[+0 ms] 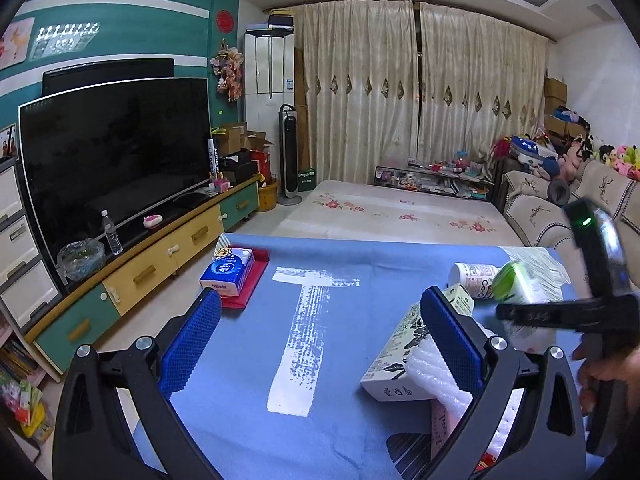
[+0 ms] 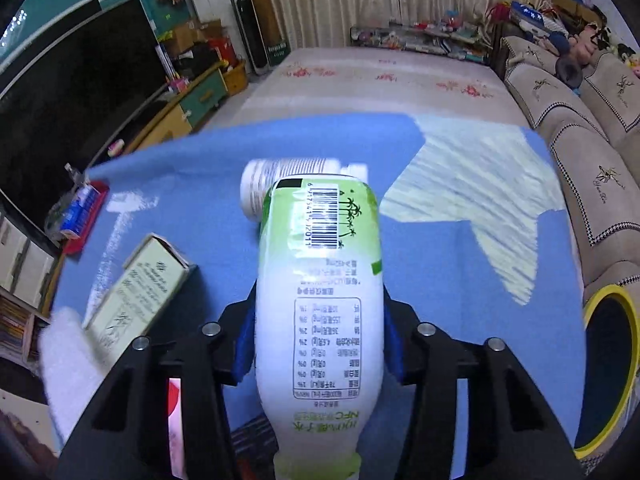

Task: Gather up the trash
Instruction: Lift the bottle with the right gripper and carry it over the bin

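bottle (image 2: pixel 318 280) clamped between right claw (image 2: pixel 320 344)

I see a white-and-green plastic bottle (image 2: pixel 318 280) with black barcode and palm-tree print, centre frame. The blue-clothed table (image 2: pixel 432 264) bears brushed white paint. At right edge sits a yellow-rimmed dark bin (image 2: pixel 628 360). Lower left, a pale-green printed carton (image 2: pixel 136 292); red tray (image 1: pixel 250 280) upper left.

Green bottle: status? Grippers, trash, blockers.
Right gripper shut on green bottle, lifted above blue table. Left gripper open, empty. Bin at right; white jar, carton remain.
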Action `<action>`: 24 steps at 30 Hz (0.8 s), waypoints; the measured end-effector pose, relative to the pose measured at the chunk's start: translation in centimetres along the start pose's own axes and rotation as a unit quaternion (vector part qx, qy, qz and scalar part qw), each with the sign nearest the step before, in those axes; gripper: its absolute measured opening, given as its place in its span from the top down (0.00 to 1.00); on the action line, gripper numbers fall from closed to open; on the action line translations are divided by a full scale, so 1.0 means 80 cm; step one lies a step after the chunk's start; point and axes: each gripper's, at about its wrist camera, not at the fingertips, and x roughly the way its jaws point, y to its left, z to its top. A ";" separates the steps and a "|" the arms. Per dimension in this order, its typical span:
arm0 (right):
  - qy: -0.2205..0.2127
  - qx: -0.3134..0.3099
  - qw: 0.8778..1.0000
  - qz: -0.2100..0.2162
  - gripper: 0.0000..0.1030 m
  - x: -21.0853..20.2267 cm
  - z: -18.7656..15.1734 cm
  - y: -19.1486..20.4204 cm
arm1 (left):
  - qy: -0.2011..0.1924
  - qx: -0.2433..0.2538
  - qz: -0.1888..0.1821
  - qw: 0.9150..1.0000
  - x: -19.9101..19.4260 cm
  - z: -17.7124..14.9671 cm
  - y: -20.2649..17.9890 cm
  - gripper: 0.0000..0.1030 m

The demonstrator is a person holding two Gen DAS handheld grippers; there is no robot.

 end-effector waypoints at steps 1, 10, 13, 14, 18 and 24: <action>-0.009 0.002 1.000 0.002 0.53 -0.009 0.001 -0.003 | 0.001 0.001 -0.001 1.000 0.001 -0.001 -0.001 0.05; -0.093 0.031 0.995 -0.003 0.53 -0.104 -0.009 -0.067 | 0.006 0.014 -0.002 1.000 0.006 -0.006 -0.012 0.05; -0.113 0.047 0.992 -0.018 0.53 -0.132 -0.022 -0.104 | 0.007 0.020 -0.002 1.000 0.007 -0.008 -0.016 0.05; -0.121 0.056 0.991 -0.029 0.53 -0.144 -0.029 -0.123 | 0.008 0.022 -0.001 1.000 0.008 -0.009 -0.018 0.05; -0.132 0.088 0.985 -0.074 0.53 -0.164 -0.056 -0.187 | 0.011 0.028 -0.001 1.000 0.011 -0.011 -0.025 0.05; -0.118 0.155 0.972 -0.131 0.53 -0.162 -0.098 -0.289 | 0.015 0.040 0.000 0.999 0.016 -0.015 -0.034 0.05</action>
